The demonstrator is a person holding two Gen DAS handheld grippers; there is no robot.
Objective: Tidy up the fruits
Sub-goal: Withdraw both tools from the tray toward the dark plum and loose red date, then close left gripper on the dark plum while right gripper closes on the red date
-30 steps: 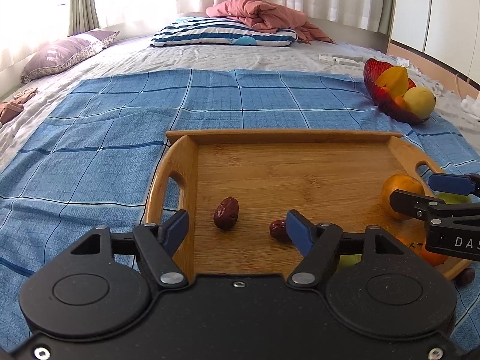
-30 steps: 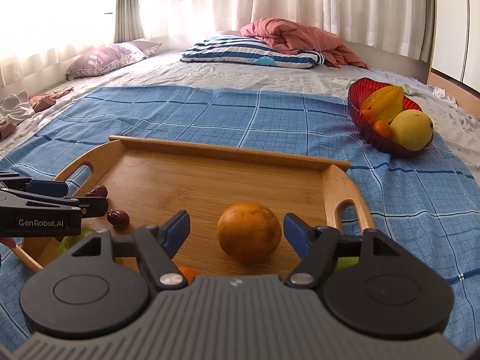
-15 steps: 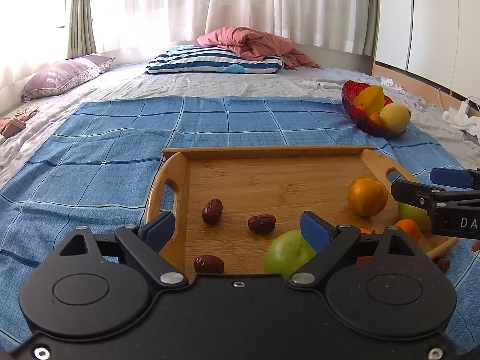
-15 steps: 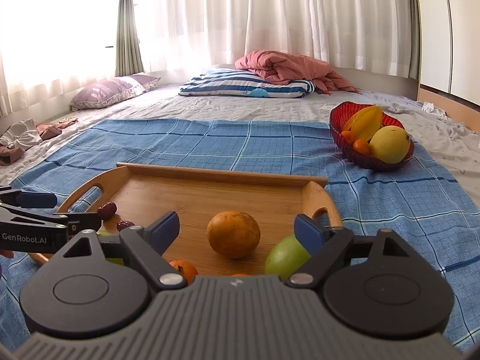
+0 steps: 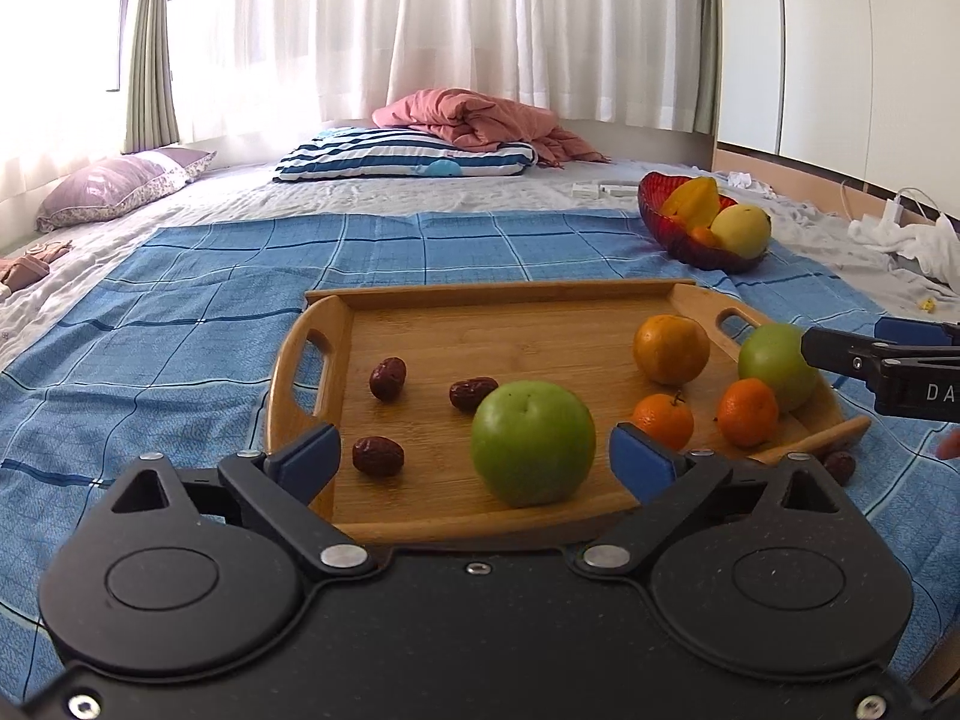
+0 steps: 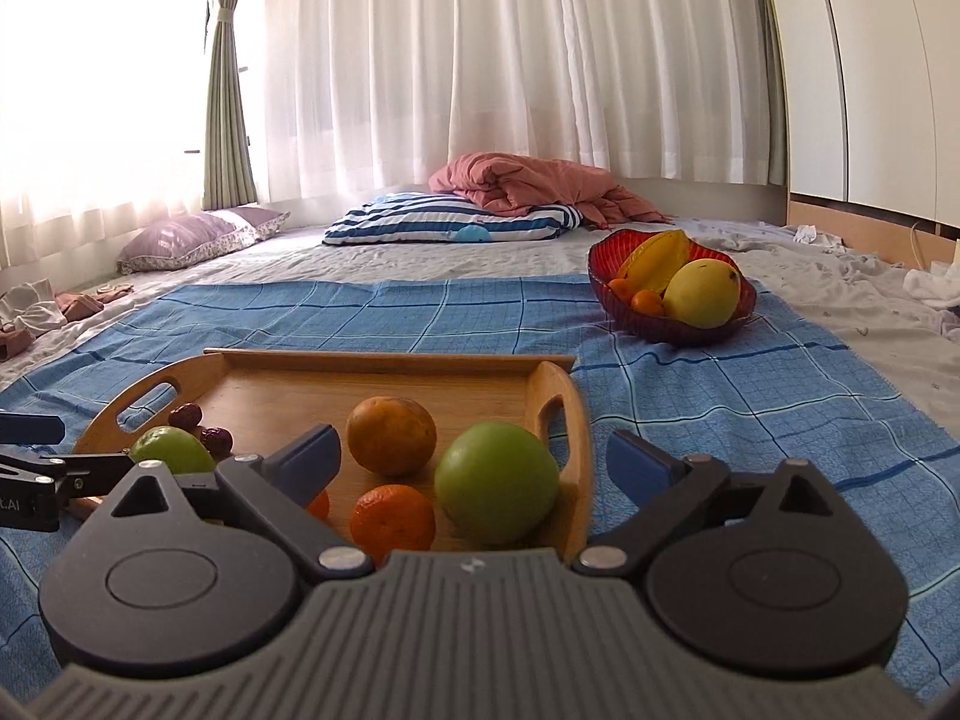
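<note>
Left gripper fingers opening around a green apple untouched on the wooden tray, right gripper fingers opening, "DA" lettering on its side, tray on blue checked bedspread

You're facing a wide bed under a blue checked sheet. At its far end a striped pillow lies beneath a bunched pink quilt, with a purple pillow off to the left. White sheer curtains glow with daylight; white wardrobe doors stand on the right.
</note>
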